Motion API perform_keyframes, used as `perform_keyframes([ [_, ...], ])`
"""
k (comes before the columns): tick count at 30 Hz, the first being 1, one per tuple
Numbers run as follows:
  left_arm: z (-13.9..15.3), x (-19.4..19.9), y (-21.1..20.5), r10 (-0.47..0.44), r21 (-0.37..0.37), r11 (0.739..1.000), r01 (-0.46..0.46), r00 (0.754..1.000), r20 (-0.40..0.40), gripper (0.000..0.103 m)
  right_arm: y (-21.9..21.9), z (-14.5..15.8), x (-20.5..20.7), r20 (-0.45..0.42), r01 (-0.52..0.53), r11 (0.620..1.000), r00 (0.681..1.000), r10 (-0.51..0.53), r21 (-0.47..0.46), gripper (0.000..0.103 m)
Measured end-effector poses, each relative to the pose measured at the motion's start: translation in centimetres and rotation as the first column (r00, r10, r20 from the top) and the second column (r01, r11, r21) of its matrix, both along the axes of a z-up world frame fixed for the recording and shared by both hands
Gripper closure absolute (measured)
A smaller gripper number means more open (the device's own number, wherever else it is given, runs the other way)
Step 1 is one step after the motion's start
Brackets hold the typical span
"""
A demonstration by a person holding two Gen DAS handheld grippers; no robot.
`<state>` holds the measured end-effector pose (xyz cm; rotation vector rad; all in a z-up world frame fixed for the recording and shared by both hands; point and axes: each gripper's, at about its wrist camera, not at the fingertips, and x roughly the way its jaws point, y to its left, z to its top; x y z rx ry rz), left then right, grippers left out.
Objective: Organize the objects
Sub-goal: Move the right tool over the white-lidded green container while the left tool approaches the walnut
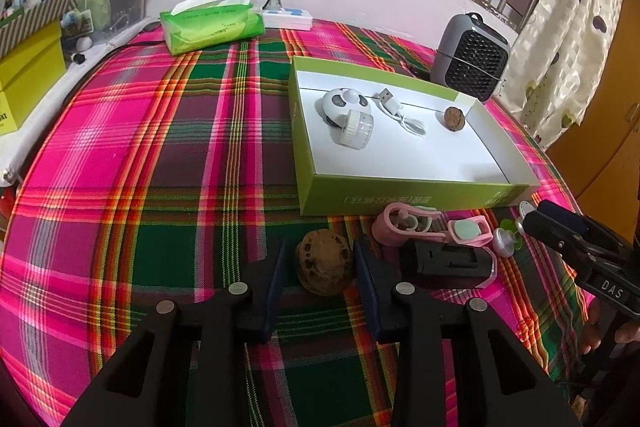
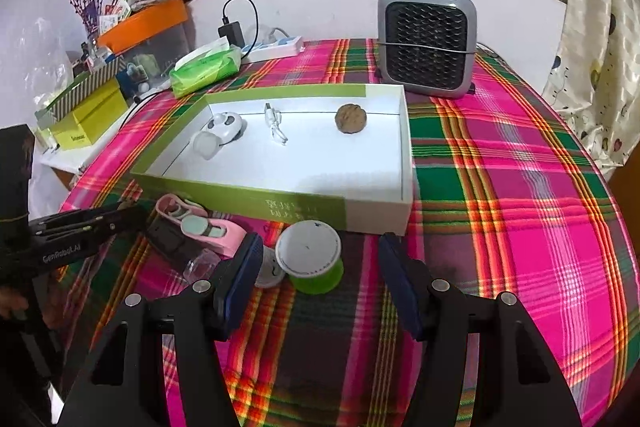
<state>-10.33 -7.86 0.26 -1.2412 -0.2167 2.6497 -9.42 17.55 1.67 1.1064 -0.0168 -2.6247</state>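
left gripper (image 1: 318,267) brackets a walnut (image 1: 325,261) on the plaid cloth, just before the green box (image 1: 400,197); slivers of gap show, so not yet pinching. round and knobbly, it could squirt out of an off-centre squeeze. right gripper (image 2: 320,279) is spread around a green-bodied tub (image 2: 311,259), untouched.

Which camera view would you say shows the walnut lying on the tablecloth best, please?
The left wrist view: the walnut on the cloth sits large and centred between the left gripper jaws, its ridged shell clear. The right wrist view does not show it; only the other walnut in the green box appears there.
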Motion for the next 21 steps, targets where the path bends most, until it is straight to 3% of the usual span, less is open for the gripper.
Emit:
perform_keyframes([
  [10,0.0,0.0,0.1,0.0,0.001,1.0,0.0,1.0,0.0,0.071,0.9,0.1,-0.5,0.013,0.074,0.997,0.997,-0.074,0.004,0.042],
  [21,0.0,0.0,0.0,0.0,0.003,1.0,0.0,1.0,0.0,0.071,0.0,-0.1,-0.7,0.019,0.053,0.998,0.998,-0.053,0.028,0.042],
])
